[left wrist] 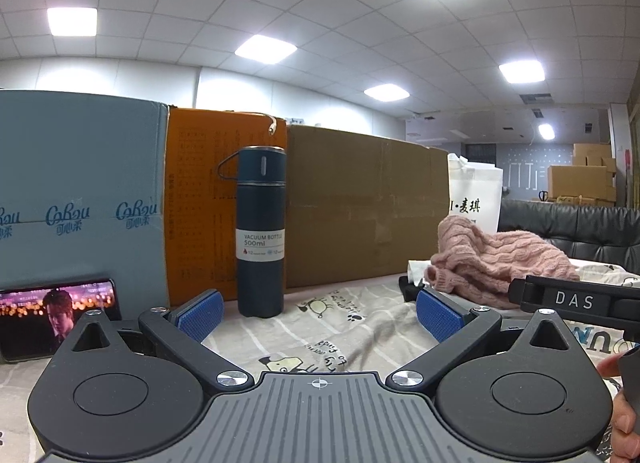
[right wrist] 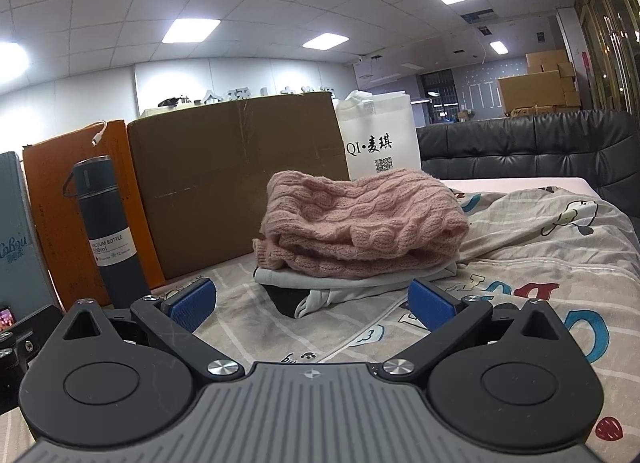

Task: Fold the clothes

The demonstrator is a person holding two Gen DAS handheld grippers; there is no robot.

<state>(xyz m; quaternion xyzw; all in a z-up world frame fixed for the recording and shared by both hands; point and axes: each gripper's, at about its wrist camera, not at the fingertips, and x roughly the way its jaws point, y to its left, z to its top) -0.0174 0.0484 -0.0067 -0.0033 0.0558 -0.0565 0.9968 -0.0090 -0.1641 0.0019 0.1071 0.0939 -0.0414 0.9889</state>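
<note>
A folded pink cable-knit sweater [right wrist: 360, 219] lies on top of a stack of folded clothes, over a pale grey garment [right wrist: 340, 283] and a dark one [right wrist: 290, 301], on the cartoon-print bedsheet [right wrist: 520, 263]. My right gripper [right wrist: 312, 305] is open and empty, low over the sheet just in front of the stack. My left gripper [left wrist: 318, 313] is open and empty over the sheet, with the pink sweater [left wrist: 500, 259] to its right. The other gripper's body marked DAS [left wrist: 576, 299] shows at the right edge.
A dark blue vacuum bottle [left wrist: 261, 235] stands on the sheet before an orange box [left wrist: 200, 203], a brown cardboard box [left wrist: 364, 207] and a grey-blue carton [left wrist: 80, 191]. A phone [left wrist: 52, 315] plays video at left. A white bag [right wrist: 380, 139] and black headboard [right wrist: 520, 151] stand behind.
</note>
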